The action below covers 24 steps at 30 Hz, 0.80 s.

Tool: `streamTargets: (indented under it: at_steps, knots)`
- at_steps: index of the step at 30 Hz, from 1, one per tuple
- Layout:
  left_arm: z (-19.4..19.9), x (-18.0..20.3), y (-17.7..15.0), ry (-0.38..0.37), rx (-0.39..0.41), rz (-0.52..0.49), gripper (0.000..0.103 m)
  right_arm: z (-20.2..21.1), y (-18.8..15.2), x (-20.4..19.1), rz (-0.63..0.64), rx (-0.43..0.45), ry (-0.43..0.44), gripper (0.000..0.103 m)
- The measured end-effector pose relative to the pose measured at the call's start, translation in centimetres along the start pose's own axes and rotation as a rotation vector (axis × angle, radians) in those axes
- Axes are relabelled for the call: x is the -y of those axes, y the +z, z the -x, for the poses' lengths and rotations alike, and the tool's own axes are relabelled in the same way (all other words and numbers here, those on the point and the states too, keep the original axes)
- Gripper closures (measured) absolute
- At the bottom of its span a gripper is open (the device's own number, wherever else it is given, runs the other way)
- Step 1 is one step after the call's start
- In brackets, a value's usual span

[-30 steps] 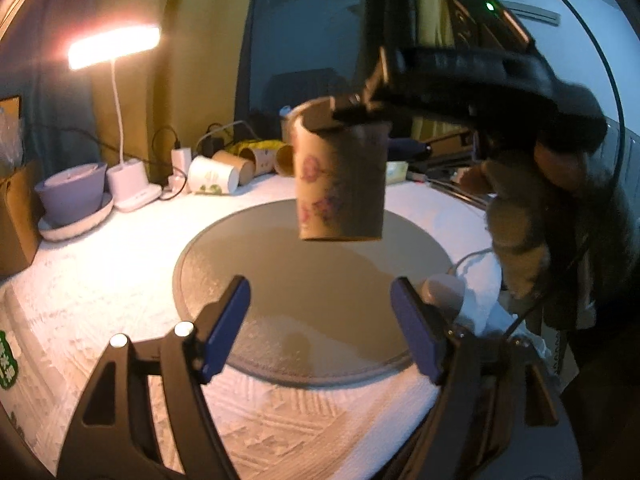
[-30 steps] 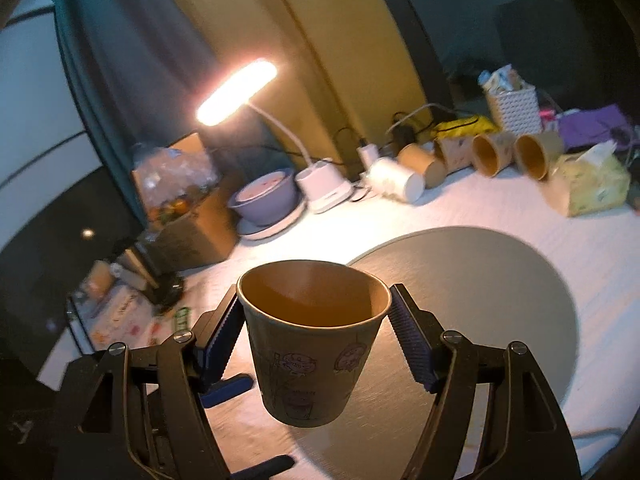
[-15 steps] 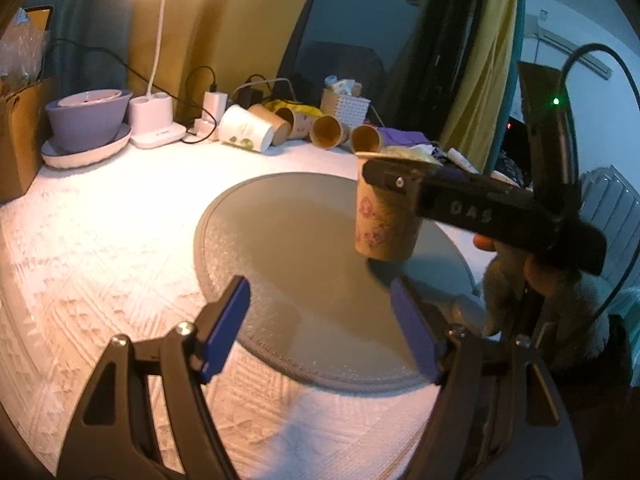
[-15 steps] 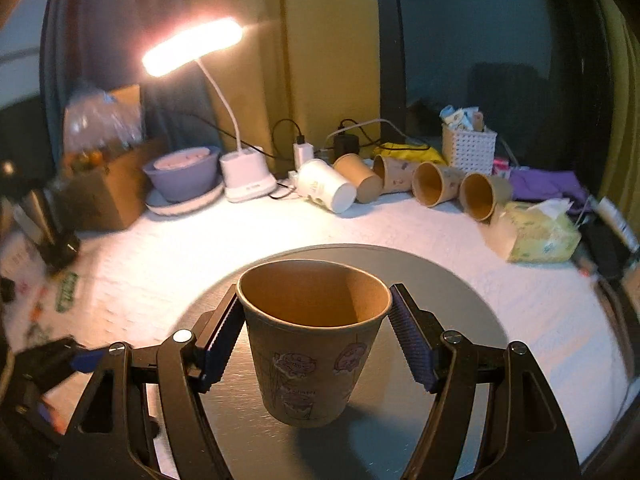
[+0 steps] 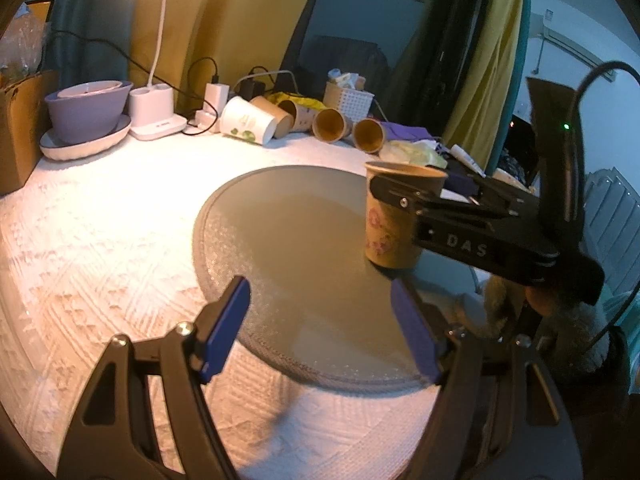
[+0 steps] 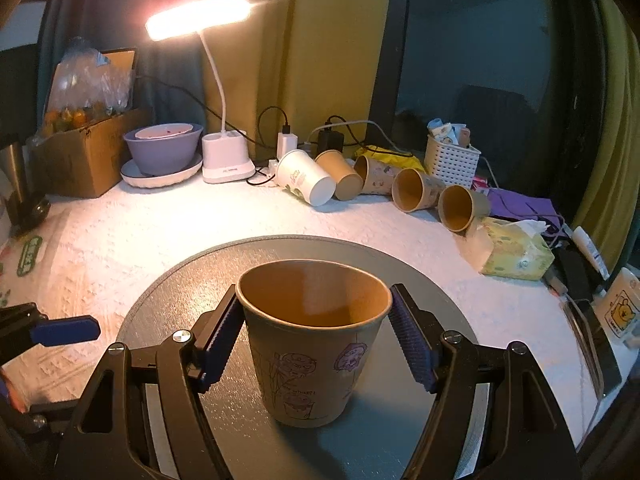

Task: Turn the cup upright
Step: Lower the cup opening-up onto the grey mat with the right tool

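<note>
On the one grey mat [image 6: 420,264], one upright cup [image 6: 312,344] in right claw's [image 6: 314,336] clamp; left claw [image 5: 320,324] apart.

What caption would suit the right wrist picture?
Right gripper holds a doodled paper cup upright over a round grey mat.

Matt brown paper cup [image 6: 314,346] on smooth grey mat [image 6: 432,276]; white textured cloth [image 6: 120,232] around mat; pads [image 6: 218,336] probably ribbed rubber.
</note>
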<state>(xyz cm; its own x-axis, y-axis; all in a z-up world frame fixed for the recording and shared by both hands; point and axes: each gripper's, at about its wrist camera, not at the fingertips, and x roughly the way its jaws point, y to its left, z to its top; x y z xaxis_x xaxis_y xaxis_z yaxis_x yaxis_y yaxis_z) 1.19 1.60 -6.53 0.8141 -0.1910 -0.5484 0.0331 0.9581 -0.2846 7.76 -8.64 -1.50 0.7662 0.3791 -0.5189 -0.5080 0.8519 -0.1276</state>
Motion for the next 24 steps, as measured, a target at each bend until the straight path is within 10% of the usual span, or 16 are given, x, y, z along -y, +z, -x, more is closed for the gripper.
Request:
streamTargets:
  at_steps: [24]
  knots:
    - [-0.1,0.6,-0.2,0.043,0.011,-0.025,0.027,3.7,-3.4,0.9,-0.077,-0.056,0.037,0.022]
